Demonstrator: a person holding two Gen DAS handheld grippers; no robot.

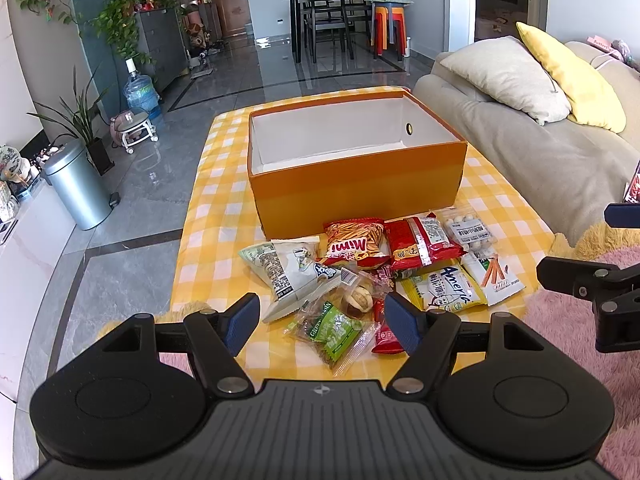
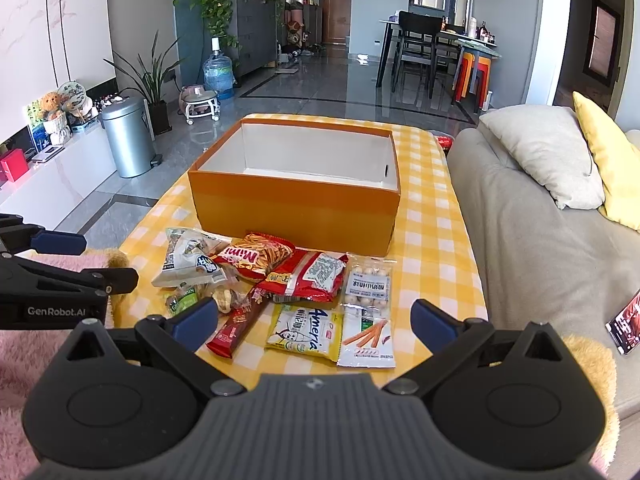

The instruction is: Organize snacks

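Observation:
An open orange box (image 1: 360, 184) with a white empty inside stands on the yellow checked cloth (image 1: 224, 200); it also shows in the right wrist view (image 2: 292, 208). Several snack packs lie in front of it: a white bag (image 1: 286, 268), a Mimi bag (image 1: 354, 242), a red pack (image 1: 420, 242), a green raisin pack (image 1: 334, 330), a yellow pack (image 2: 306, 332), a carrot-stick pack (image 2: 368, 338). My left gripper (image 1: 322, 322) is open above the green pack. My right gripper (image 2: 314, 320) is open above the yellow pack.
A grey sofa (image 2: 540, 240) with a beige pillow (image 2: 548, 152) and yellow pillow (image 2: 608, 160) lies to the right. A metal bin (image 2: 128, 136) stands on the floor at left. Pink fluffy fabric (image 1: 580, 320) lies at the cloth's near edge. A phone (image 2: 626, 322) rests on the sofa.

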